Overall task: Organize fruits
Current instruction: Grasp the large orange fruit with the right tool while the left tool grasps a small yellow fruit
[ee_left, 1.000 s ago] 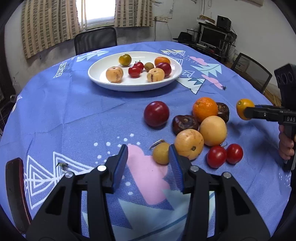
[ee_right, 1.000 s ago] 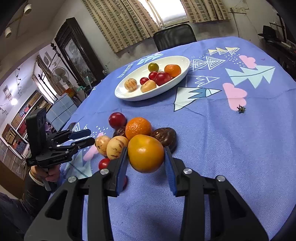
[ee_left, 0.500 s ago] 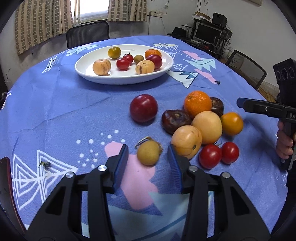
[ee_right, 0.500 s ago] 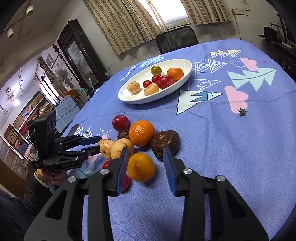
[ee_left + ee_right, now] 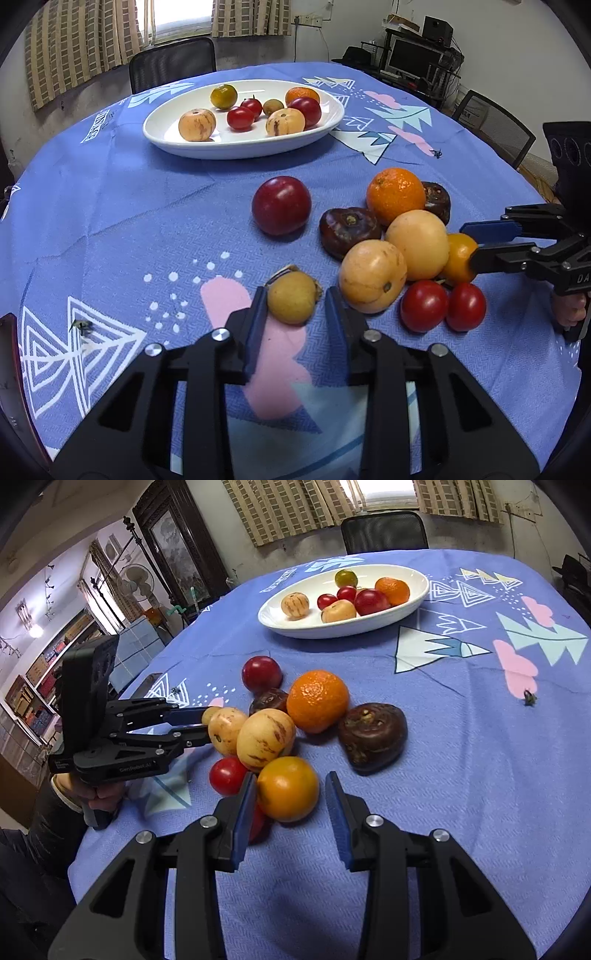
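We are holding our left gripper [image 5: 293, 314] open around a small tan fruit [image 5: 292, 297] lying on the cloth straight ahead, nearly round, pads not yet touching. Our right gripper [image 5: 290, 799] is standing open around an orange fruit [image 5: 288, 788] resting beside the pile. The plate [image 5: 184, 146] is sitting well beyond, across the table.

A round table [image 5: 110, 221] under a blue patterned cloth fills both views. A white oval plate [image 5: 243, 146] sits at upper centre of the left view. Right of centre lies a cluster: a plum [image 5: 281, 205], an orange [image 5: 395, 195], two dark brown fruits [image 5: 347, 230], two tan fruits [image 5: 372, 276], a yellow-orange fruit [image 5: 288, 788], two tomatoes [image 5: 424, 305] and a small tan fruit [image 5: 291, 297].
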### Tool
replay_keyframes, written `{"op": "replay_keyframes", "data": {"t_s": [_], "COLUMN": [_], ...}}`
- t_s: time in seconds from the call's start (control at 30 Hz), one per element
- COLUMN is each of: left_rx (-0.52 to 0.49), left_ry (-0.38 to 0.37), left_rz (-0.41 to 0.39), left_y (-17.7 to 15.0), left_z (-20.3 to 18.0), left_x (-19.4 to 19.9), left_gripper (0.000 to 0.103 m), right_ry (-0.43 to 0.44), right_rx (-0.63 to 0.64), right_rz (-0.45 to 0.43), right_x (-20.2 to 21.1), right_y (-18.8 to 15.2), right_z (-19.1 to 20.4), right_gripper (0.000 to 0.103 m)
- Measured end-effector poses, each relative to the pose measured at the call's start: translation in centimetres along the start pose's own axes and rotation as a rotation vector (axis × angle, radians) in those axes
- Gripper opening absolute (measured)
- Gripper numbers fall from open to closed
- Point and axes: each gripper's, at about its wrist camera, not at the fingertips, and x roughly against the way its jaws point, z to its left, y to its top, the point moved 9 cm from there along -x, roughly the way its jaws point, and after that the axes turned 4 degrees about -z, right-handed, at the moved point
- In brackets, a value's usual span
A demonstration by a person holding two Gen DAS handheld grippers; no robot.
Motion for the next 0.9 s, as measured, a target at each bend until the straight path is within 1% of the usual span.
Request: {"op": "replay_keyframes", "data": {"t_s": [0.1,0.2,0.33,0.53,0.63,0.77,0.9], "left_rx": [-0.009,-0.002,-0.026,-0.018,-0.012,-0.012,-0.012], "left_ry": [0.007,0.011,0.033,0.045,0.047,0.054,0.060], "left_rz": [0.000,-0.001,-0.004,-0.004,-0.005,-0.009,-0.013], "left_y": [0.0,0.1,0.2,0.4,0.4,0.5,0.3], "left_z": [-0.1,-0.1,-0.3,-0.2,-0.1,-0.1,-0.2], "left_x": [-0.1,-0.3,-0.5,-0.6,-0.7,-0.8,-0.6], "left_gripper": [0.033,0.033,0.033,0.033,0.033,0.032,0.031], "right_ry": [-0.014,-0.035,-0.064,-0.114,-0.132,-0.146,-0.147], "right_rx": [0.029,0.049,0.078,0.102,0.116,0.116,0.079], "right_rz": [0.021,0.014,0.010,0.048,0.038,0.035,0.024], "right_x": [-0.9,-0.9,-0.9,-2.1,-2.2,-2.1,-1.5], "right_y": [-0.1,-0.1,-0.2,-0.4,-0.3,-0.3,-0.2], "right_z": [0.6,0.8,0.8,0.7,0.8,0.6,0.0], "right_gripper": [0.039,0.039,0.039,0.039,0.039,0.039,0.038]}}
